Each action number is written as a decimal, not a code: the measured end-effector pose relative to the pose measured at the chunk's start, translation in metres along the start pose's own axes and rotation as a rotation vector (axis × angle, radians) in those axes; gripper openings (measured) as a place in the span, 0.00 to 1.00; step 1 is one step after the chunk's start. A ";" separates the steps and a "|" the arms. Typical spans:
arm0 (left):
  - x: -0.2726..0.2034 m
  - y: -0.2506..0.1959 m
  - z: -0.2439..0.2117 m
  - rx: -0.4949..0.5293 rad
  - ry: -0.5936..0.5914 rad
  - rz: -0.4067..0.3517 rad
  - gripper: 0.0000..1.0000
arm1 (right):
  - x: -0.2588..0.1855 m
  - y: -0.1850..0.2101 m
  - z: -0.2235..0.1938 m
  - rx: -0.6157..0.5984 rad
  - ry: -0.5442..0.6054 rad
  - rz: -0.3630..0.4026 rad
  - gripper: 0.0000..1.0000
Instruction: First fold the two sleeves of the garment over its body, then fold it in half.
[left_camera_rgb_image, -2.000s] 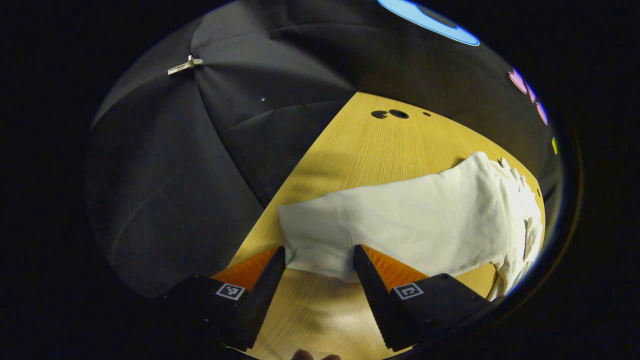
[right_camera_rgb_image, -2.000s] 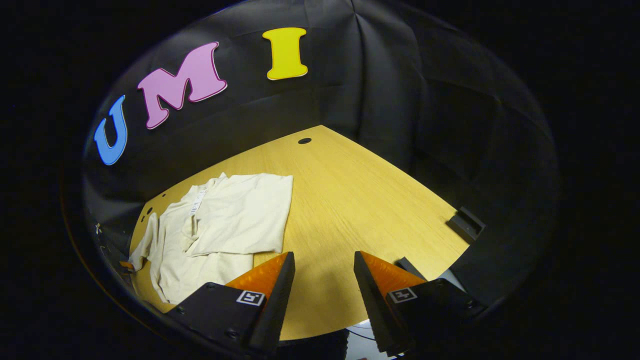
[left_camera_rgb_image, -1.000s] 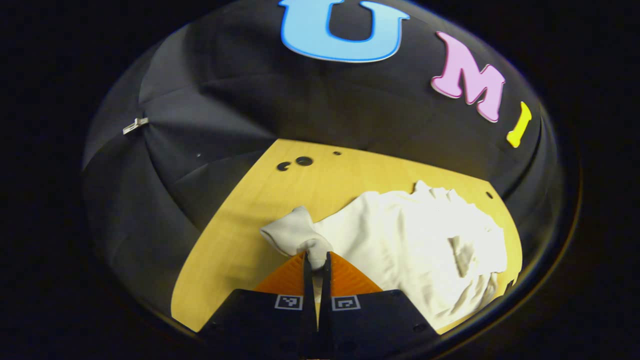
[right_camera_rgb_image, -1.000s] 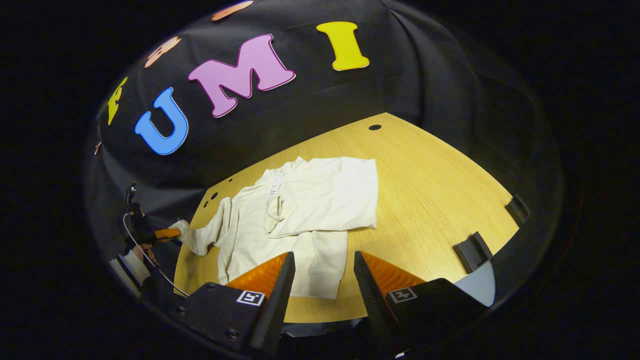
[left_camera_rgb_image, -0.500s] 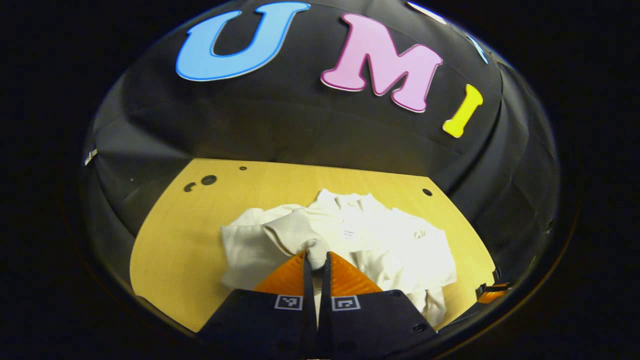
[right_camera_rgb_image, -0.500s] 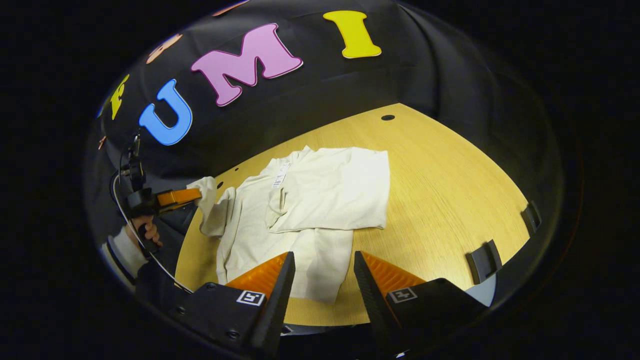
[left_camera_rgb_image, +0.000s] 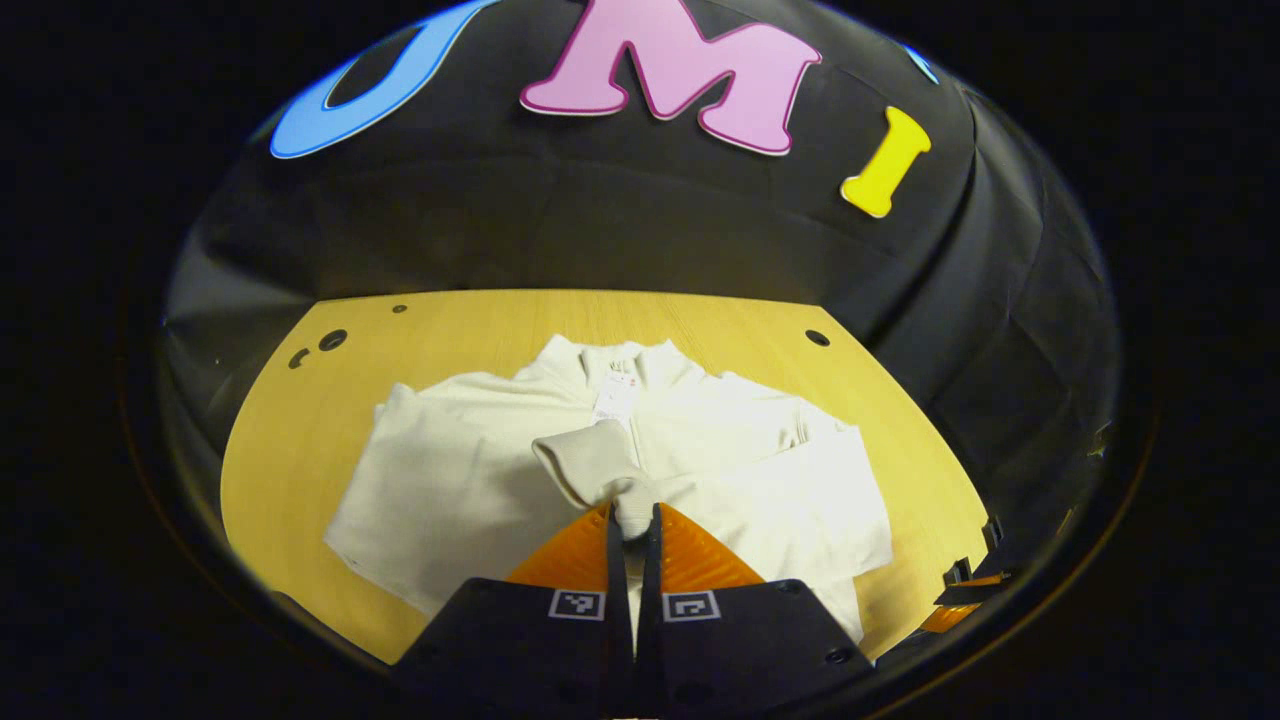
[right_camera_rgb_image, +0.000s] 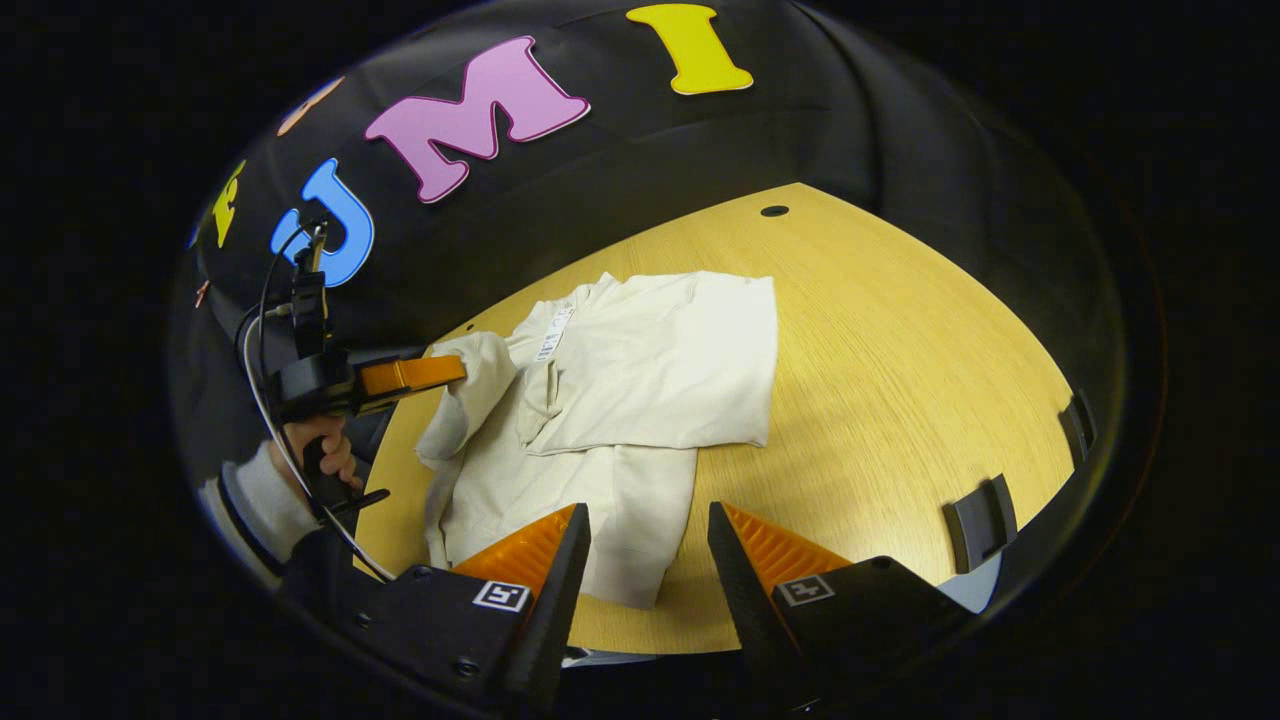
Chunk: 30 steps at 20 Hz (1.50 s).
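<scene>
Cream knit garment (left_camera_rgb_image: 480, 470) flat on wood-grain bench (left_camera_rgb_image: 290, 430), collar toward black cloth wall (left_camera_rgb_image: 560, 230), right sleeve (right_camera_rgb_image: 650, 370) already over body; round holes (left_camera_rgb_image: 330, 340) in bench near far edge, dark brackets (right_camera_rgb_image: 980, 520) at right rim. Left claw (left_camera_rgb_image: 632, 520) pinched on ribbed cuff (left_camera_rgb_image: 590, 465) of left sleeve, lifted over body centre, hand (right_camera_rgb_image: 320, 445) on its handle. Right claw (right_camera_rgb_image: 648, 545) spread wide, holding nothing, above hem at near bench edge.
</scene>
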<state>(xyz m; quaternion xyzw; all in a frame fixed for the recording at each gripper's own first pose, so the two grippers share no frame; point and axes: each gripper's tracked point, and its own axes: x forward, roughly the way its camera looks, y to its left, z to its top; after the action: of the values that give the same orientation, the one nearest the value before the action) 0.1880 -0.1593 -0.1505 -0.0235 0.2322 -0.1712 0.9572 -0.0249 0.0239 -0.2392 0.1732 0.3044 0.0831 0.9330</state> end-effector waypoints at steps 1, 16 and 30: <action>0.006 -0.004 -0.006 0.001 0.015 0.000 0.07 | 0.001 -0.002 -0.001 0.002 0.006 0.001 0.74; 0.062 -0.020 -0.058 0.038 0.134 0.057 0.17 | 0.019 -0.008 -0.014 -0.016 0.086 0.017 0.74; -0.017 0.000 -0.104 0.043 0.178 0.039 0.80 | 0.009 0.011 -0.036 -0.018 0.088 -0.009 0.89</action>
<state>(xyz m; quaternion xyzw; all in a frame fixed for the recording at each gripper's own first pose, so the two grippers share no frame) 0.1268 -0.1499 -0.2359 0.0168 0.3130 -0.1590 0.9362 -0.0398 0.0463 -0.2669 0.1599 0.3452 0.0893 0.9205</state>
